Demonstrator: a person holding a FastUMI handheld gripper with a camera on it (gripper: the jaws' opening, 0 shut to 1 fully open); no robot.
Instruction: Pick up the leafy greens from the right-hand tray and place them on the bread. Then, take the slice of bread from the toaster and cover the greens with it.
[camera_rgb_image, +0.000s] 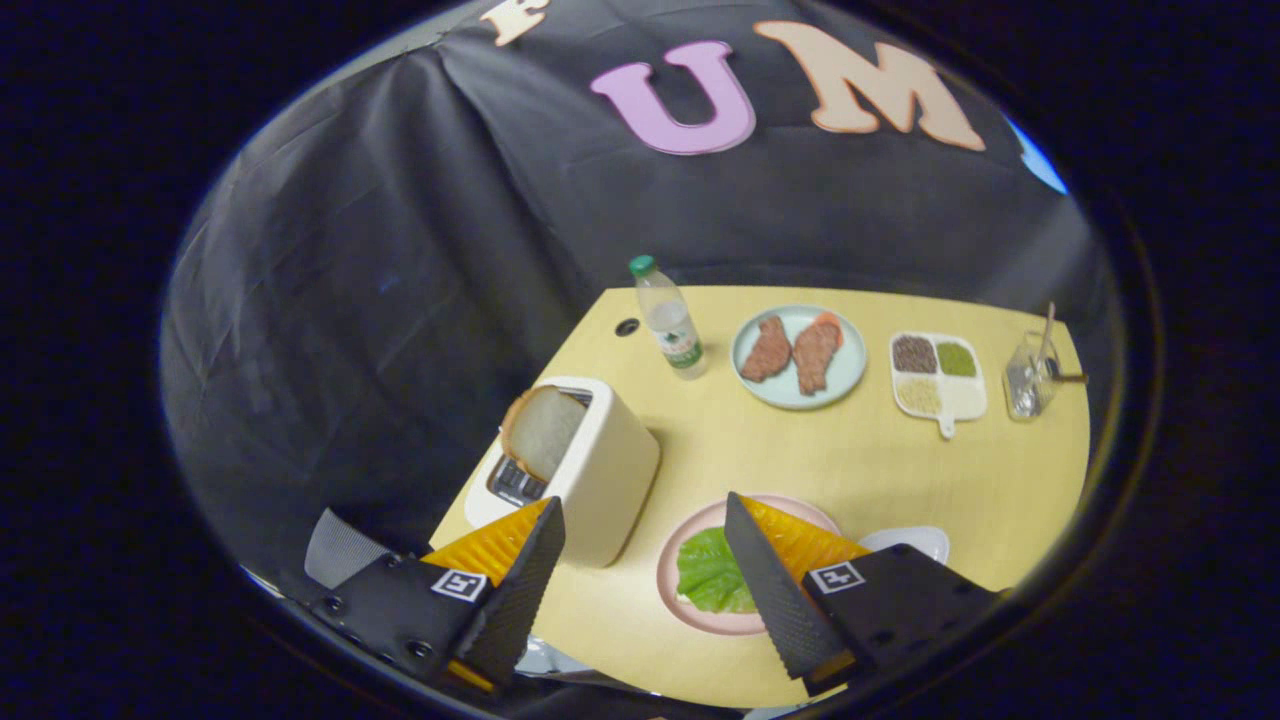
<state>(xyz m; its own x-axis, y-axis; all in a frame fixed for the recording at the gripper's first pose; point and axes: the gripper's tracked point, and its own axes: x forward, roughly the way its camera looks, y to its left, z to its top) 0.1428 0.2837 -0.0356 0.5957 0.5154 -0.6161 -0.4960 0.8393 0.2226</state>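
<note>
I see my hand-held gripper (640, 535) with its fingers spread wide and holding nothing, low in the frame above the yellow table (880, 470). Between the fingers, partly behind the right one, the leafy greens (712, 572) lie on a pink plate (672, 560). Left of centre, by the left fingertip, the toaster (590, 470) stands with a slice of bread (542, 430) sticking up from its slot. Toward the upper middle I see a water bottle (670, 320), a plate of meat (798, 356) and a divided dish (938, 376).
</note>
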